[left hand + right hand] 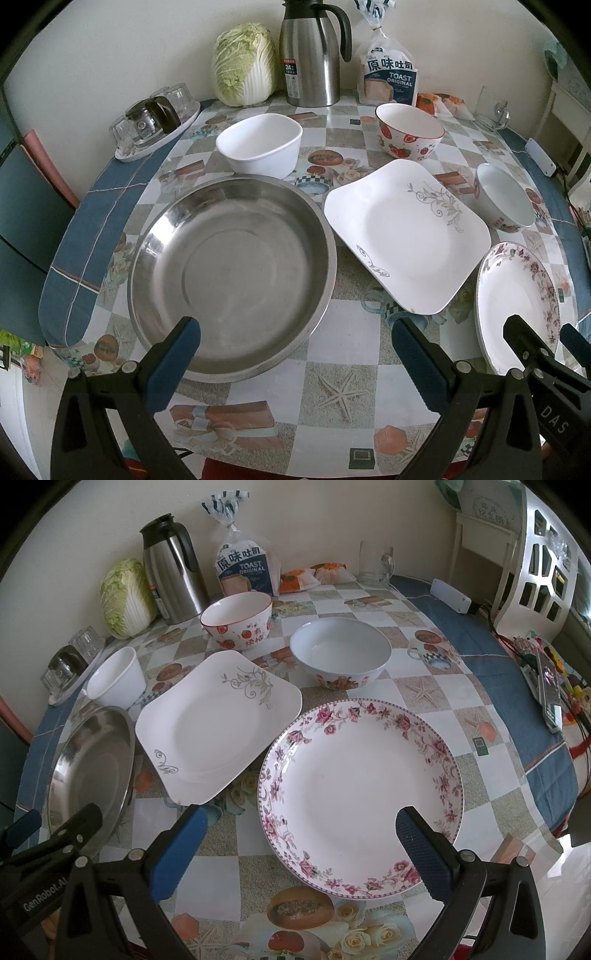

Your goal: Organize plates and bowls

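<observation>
Your six dishes sit spread across the counter (332, 369), none stacked: the stainless steel basin (232, 277) lies nearest your left gripper (295, 358), the square white plate (406, 236) with a grey vine print sits just to its right, and the round floral plate (360, 794) lies near the plate's right corner, directly ahead of your right gripper (301, 840). Behind the basin stands the plain white squarish bowl (260, 142), close to the basin's far rim; behind the square plate stands the strawberry bowl (408, 131), and to the right of that plate, behind the floral plate, sits the white bowl (340, 651) with a red pattern near its foot. Both of your grippers hover low over the near edge of the counter with the jaws spread wide and nothing between them; in the left wrist view the left finger (173, 365) overlaps the basin's near rim, and in the right wrist view the right finger (424, 849) overlaps the floral plate's near rim. Along the back wall stand a napa cabbage (245, 64), a steel thermos jug (312, 51) and a bag of toast (389, 75), with a tray of upturned glasses (155, 118) at the far left and a glass mug (375, 563) at the far right.
</observation>
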Action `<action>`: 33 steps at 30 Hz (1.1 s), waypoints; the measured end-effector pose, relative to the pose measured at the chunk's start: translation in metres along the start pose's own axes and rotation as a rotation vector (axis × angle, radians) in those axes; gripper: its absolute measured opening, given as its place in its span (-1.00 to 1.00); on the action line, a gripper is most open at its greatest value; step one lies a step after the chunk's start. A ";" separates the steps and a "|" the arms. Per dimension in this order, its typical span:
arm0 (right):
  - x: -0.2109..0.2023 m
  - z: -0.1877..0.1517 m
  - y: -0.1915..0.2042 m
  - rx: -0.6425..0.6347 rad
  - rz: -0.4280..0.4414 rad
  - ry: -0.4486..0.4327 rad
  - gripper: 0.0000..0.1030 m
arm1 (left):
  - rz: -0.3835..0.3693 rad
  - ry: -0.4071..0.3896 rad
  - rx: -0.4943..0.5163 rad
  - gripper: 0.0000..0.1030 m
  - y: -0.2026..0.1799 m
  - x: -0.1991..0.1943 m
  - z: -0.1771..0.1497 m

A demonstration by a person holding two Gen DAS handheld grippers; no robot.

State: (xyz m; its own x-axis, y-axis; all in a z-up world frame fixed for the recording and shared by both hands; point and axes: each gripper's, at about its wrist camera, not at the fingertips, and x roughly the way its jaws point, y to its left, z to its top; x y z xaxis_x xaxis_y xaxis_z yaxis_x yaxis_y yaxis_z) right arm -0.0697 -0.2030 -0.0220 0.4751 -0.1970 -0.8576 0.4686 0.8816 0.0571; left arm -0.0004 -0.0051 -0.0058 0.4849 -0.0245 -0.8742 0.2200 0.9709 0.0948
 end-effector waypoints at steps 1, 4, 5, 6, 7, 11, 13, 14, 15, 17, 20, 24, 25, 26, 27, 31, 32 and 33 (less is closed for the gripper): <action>0.000 0.000 0.000 0.000 0.000 0.000 1.00 | 0.000 0.000 0.000 1.00 0.000 0.000 0.000; 0.000 0.000 0.000 0.000 0.000 0.000 1.00 | 0.001 0.003 -0.004 1.00 0.001 0.001 -0.001; 0.000 0.000 0.000 0.000 0.000 0.000 1.00 | 0.001 0.004 -0.006 1.00 0.001 0.001 -0.002; 0.000 0.000 0.000 0.000 0.000 0.000 1.00 | 0.001 0.005 -0.007 1.00 0.001 0.002 -0.002; 0.000 0.001 0.000 0.000 0.000 0.000 1.00 | 0.001 0.006 -0.007 1.00 0.001 0.002 -0.002; 0.000 0.000 0.000 0.001 0.000 0.001 1.00 | 0.001 0.011 -0.009 1.00 0.000 0.002 -0.001; 0.001 0.000 0.000 0.000 0.001 0.002 1.00 | 0.000 0.012 -0.011 1.00 0.001 0.002 0.000; 0.000 0.000 0.000 0.000 0.001 0.002 1.00 | 0.001 0.013 -0.012 1.00 0.001 0.003 0.000; 0.000 0.000 0.000 0.000 0.001 0.002 1.00 | 0.001 0.014 -0.013 1.00 0.001 0.003 0.000; 0.000 0.000 0.000 0.000 0.001 0.002 1.00 | 0.000 0.015 -0.015 1.00 0.001 0.003 0.000; 0.000 0.000 -0.001 0.000 0.000 0.002 1.00 | 0.000 0.017 -0.018 1.00 0.001 0.003 0.000; 0.000 0.000 0.000 0.001 0.001 0.003 1.00 | 0.000 0.017 -0.017 1.00 0.001 0.003 0.000; 0.000 0.000 0.000 0.001 0.000 0.003 1.00 | 0.000 0.017 -0.017 1.00 0.001 0.003 0.000; 0.000 0.000 0.000 0.001 0.000 0.003 1.00 | 0.000 0.017 -0.017 1.00 0.001 0.003 0.000; 0.001 0.000 0.000 0.000 0.000 0.003 1.00 | 0.000 0.017 -0.017 1.00 0.001 0.003 0.000; 0.001 0.000 0.000 0.001 0.001 0.004 1.00 | 0.000 0.017 -0.017 1.00 0.002 0.003 0.000; 0.000 0.001 0.000 0.000 0.000 0.004 1.00 | 0.000 0.017 -0.017 1.00 0.002 0.003 0.000; 0.000 0.001 0.000 0.000 0.001 0.004 1.00 | 0.000 0.017 -0.017 1.00 0.002 0.003 0.000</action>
State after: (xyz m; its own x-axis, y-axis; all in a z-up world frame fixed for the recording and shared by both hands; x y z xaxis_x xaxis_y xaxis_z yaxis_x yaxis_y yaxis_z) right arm -0.0691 -0.2034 -0.0219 0.4727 -0.1950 -0.8594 0.4687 0.8815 0.0578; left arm 0.0012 -0.0035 -0.0086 0.4702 -0.0207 -0.8823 0.2054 0.9748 0.0866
